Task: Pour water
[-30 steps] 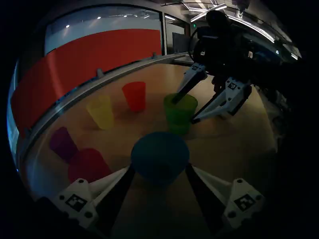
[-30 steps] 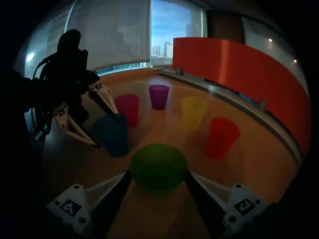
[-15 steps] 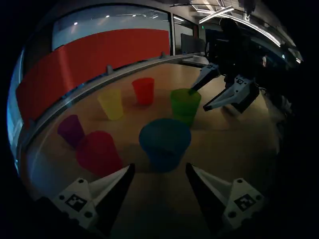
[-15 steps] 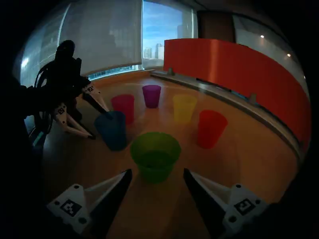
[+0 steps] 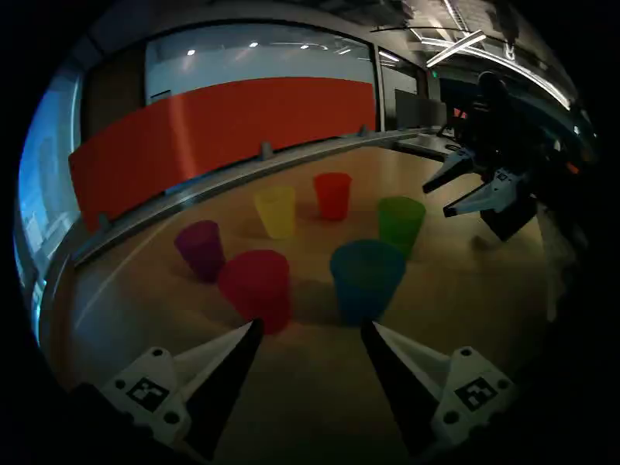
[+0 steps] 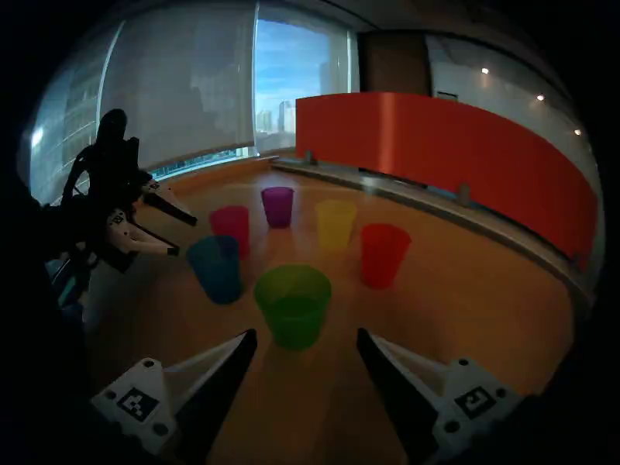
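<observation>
Left gripper view, left gripper (image 5: 310,323) spread, empty — blue cup (image 5: 366,279) ahead; right gripper (image 6: 304,332) likewise

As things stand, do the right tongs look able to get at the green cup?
Probably yes. The right tongs are open, the green cup stands upright straight ahead of them, and nothing lies between; the blue cup stands apart beside it.

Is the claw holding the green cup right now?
No, the green cup stands free on the table in front of the right claw, whose fingers are spread apart and not touching it.
</observation>
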Tool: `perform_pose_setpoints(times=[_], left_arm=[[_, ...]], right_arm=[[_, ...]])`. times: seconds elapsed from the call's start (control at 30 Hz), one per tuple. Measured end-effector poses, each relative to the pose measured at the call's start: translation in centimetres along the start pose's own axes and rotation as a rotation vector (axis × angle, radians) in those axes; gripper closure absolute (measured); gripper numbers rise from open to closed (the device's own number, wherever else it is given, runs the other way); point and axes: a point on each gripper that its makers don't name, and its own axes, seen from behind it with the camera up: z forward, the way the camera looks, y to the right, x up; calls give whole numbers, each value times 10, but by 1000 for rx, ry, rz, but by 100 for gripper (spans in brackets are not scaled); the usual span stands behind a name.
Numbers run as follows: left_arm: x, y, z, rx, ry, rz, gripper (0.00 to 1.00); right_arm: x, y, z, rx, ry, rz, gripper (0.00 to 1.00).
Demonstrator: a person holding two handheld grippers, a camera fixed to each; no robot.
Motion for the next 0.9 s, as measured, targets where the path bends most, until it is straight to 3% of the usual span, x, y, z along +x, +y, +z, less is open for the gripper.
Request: perform_pose_setpoints(times=[0.53, 0.9], left_arm=[[33, -58, -46, 237, 172, -78, 6], [47, -93, -71, 380, 302, -142, 6]], right_arm=[[35, 40, -34, -188, 157, 111, 0], [52, 83, -53, -396, 271, 154, 0]])
